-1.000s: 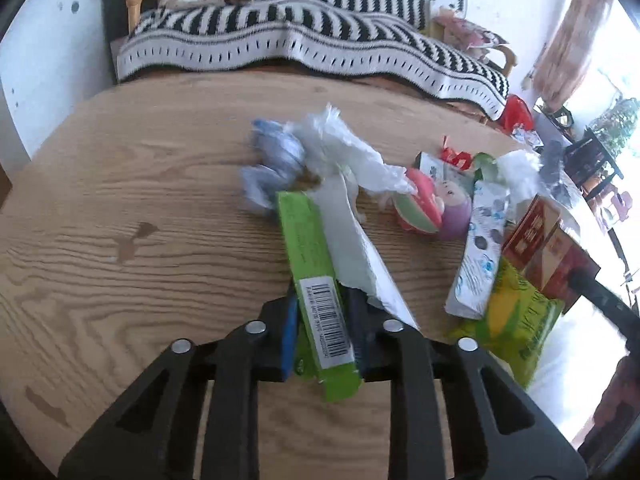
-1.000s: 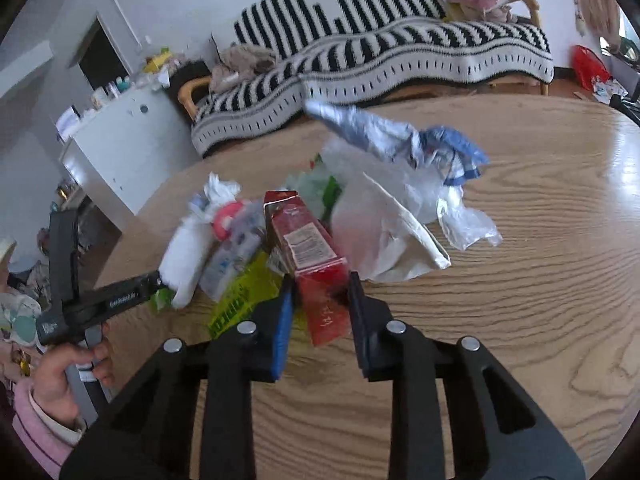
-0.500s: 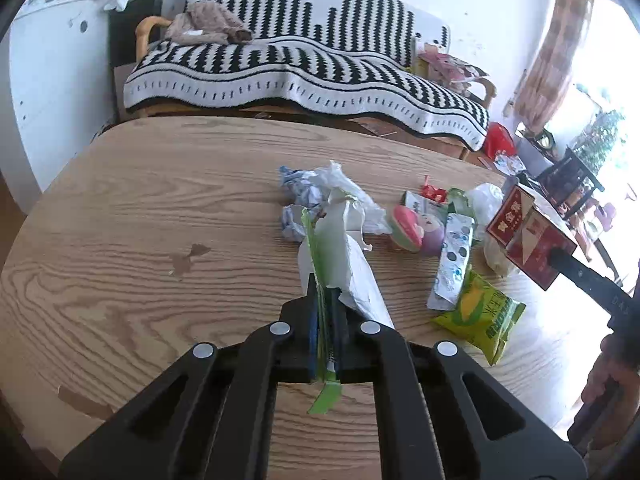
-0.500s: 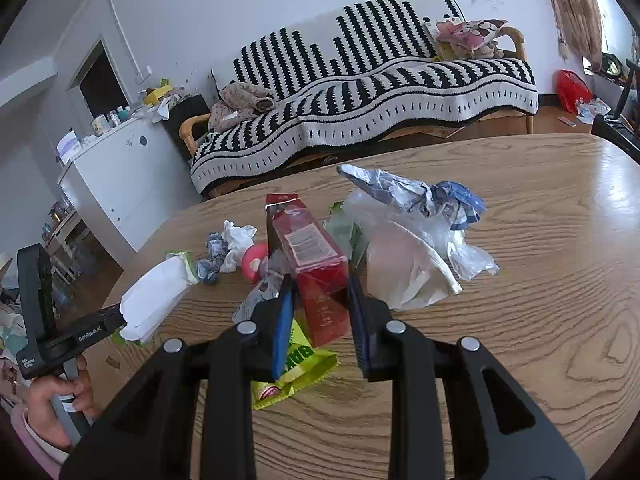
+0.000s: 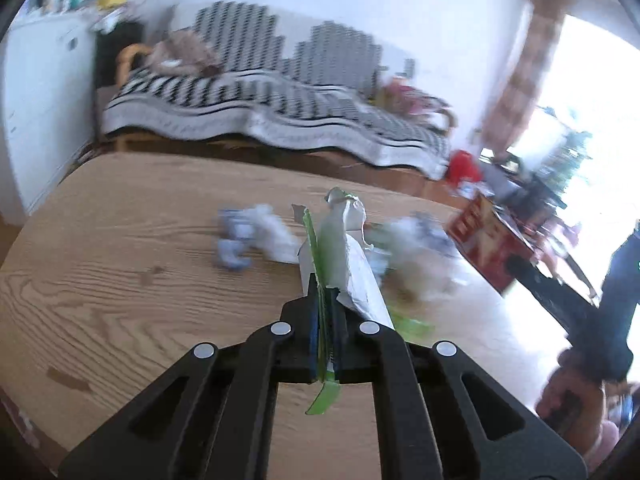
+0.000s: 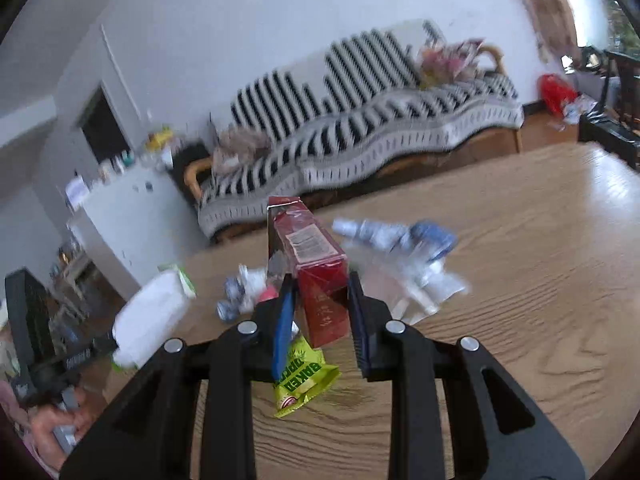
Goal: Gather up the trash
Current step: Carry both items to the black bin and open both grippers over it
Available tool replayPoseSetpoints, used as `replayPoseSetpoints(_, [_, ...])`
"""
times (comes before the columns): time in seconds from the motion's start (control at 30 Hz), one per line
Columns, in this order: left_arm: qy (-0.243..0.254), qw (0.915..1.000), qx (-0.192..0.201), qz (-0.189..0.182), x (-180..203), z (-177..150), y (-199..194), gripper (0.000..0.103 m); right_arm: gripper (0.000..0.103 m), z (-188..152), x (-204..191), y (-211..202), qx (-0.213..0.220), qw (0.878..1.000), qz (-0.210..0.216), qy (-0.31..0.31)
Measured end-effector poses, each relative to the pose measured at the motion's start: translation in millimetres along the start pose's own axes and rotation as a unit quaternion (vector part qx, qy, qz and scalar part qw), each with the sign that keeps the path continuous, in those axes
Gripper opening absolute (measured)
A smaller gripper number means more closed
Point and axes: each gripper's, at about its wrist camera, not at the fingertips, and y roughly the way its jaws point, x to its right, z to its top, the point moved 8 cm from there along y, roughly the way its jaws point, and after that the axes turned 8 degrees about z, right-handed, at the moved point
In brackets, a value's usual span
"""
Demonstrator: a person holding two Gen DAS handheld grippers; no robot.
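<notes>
With the left gripper clamped on a green-and-white wrapper and the right gripper clamped on a red carton, both held above the tabletop, we judge disposal comes next.

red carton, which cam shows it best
The right wrist view: the red carton sits centered and fairly sharp between the right tool's fingers, label panel facing the lens. The left wrist view catches it only at the right side, blurred by motion and washed by window glare, held up beside the table.
</notes>
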Motion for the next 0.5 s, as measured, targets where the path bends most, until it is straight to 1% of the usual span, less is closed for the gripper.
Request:
replayPoseSetpoints(0.1, [0.039,0.9974,-0.02,-0.057,62,-23,-22,0.004,0.026,0,20,-74,0.037,0.998,-0.04,-0.021])
replayPoseSetpoints(0.13, [0.059,0.9949,-0.027,-0.077,89,-34,-30,0.004,0.026,-2,28,-99,0.044,0.997,-0.053,-0.024])
replayPoseSetpoints(0.17, [0.078,0.9918,-0.035,-0.096,113,-46,-37,0.004,0.026,-6,41,-132,0.048,0.996,-0.074,-0.027])
replayPoseSetpoints(0.2, [0.095,0.9881,-0.044,-0.113,137,-58,-42,0.004,0.026,-11,49,-154,0.05,0.995,-0.087,-0.026])
replayPoseSetpoints(0.23, [0.118,0.9816,-0.061,-0.137,168,-76,-47,0.004,0.026,-17,60,-179,0.048,0.993,-0.104,-0.023])
replayPoseSetpoints(0.3, [0.153,0.9702,-0.092,-0.164,210,-109,-50,0.004,0.026,-38,86,-225,0.035,0.989,-0.142,-0.011])
replayPoseSetpoints(0.33, [0.172,0.962,-0.114,-0.178,235,-133,-50,0.004,0.026,-51,100,-244,0.024,0.987,-0.16,0.001])
replayPoseSetpoints(0.37, [0.19,0.9538,-0.138,-0.187,255,-157,-47,0.004,0.026,-63,111,-256,0.014,0.985,-0.173,0.013])
replayPoseSetpoints(0.4, [0.204,0.9451,-0.167,-0.193,273,-182,-40,0.004,0.026,-83,129,-269,-0.001,0.981,-0.19,0.032])
replayPoseSetpoints(0.43, [0.21,0.9381,-0.191,-0.198,284,-201,-35,0.004,0.026,-101,146,-277,-0.017,0.978,-0.203,0.052])
replayPoseSetpoints(0.5, [0.224,0.9203,-0.25,-0.201,307,-247,-18,0.004,0.026,-145,184,-285,-0.053,0.968,-0.218,0.11])
